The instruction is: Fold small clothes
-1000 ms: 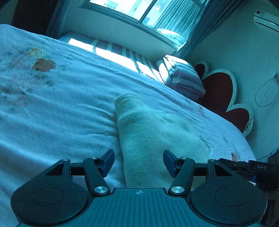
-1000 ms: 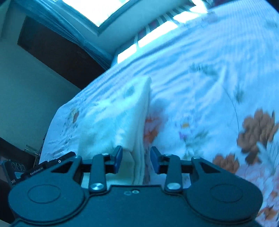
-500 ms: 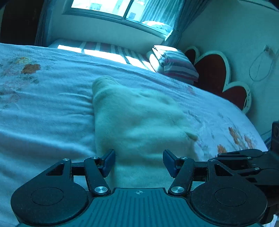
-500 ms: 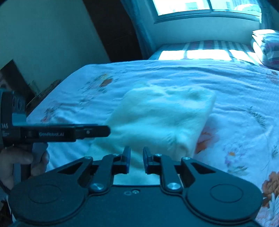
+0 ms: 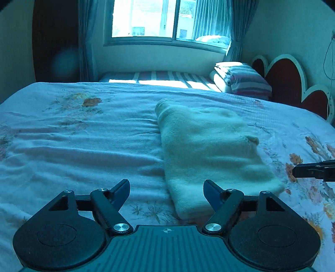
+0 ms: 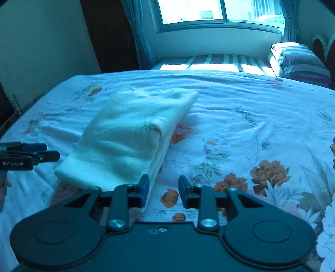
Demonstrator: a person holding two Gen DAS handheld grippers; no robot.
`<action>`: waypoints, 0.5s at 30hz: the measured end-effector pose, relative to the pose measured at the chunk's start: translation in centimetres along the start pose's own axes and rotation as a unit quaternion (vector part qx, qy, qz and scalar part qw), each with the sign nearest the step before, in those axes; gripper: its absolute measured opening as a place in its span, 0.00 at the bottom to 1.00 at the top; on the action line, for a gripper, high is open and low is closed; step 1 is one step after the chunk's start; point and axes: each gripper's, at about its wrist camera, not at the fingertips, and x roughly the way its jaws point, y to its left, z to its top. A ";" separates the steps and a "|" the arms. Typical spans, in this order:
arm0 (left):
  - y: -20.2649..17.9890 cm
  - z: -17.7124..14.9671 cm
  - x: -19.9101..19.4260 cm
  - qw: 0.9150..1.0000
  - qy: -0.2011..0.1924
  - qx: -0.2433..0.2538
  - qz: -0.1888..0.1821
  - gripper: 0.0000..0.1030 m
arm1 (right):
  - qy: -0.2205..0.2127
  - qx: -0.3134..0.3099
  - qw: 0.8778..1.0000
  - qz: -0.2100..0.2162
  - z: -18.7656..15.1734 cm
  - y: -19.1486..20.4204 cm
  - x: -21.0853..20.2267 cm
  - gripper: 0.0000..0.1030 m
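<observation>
1. Cream knit garment (image 5: 211, 150) lies folded into a compact oblong on the floral bedspread (image 5: 83, 146); I judge it was laid flat there so the layers stay stacked.
2. Left gripper (image 5: 166, 191) is spread wide and holds nothing; the garment's near end lies just ahead, toward its right finger.
3. Right gripper (image 6: 163, 191) is partly open and empty; the garment lies ahead to its left, beside its left finger (image 6: 143, 190).

We see a pale cream garment (image 5: 211, 146) on our white bedsheet (image 5: 83, 146) printed with orange and brown flowers; a folded quilt (image 5: 242, 80) striped red, white and grey; a dark red headboard (image 5: 286, 81) edged white; grey-blue curtains (image 5: 211, 18); black grippers with blue pads (image 6: 144, 189)
</observation>
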 end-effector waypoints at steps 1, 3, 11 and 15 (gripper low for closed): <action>-0.7 -0.3 -1.2 1.000 -0.006 -0.006 -0.001 0.79 | -0.007 0.012 1.000 0.008 -0.2 0.0 -1.1 0.31; -2.6 -1.1 -4.3 0.999 -0.036 -0.016 0.004 1.00 | -0.018 0.022 1.000 0.011 -0.7 0.5 -3.3 0.33; -9.2 -4.0 -14.4 0.997 -0.070 -0.016 0.019 1.00 | -0.088 -0.027 0.995 -0.030 -4.6 3.3 -15.2 0.98; -11.9 -6.2 -19.7 0.996 -0.086 -0.012 0.027 1.00 | -0.111 -0.060 0.991 -0.050 -7.0 4.7 -20.6 1.00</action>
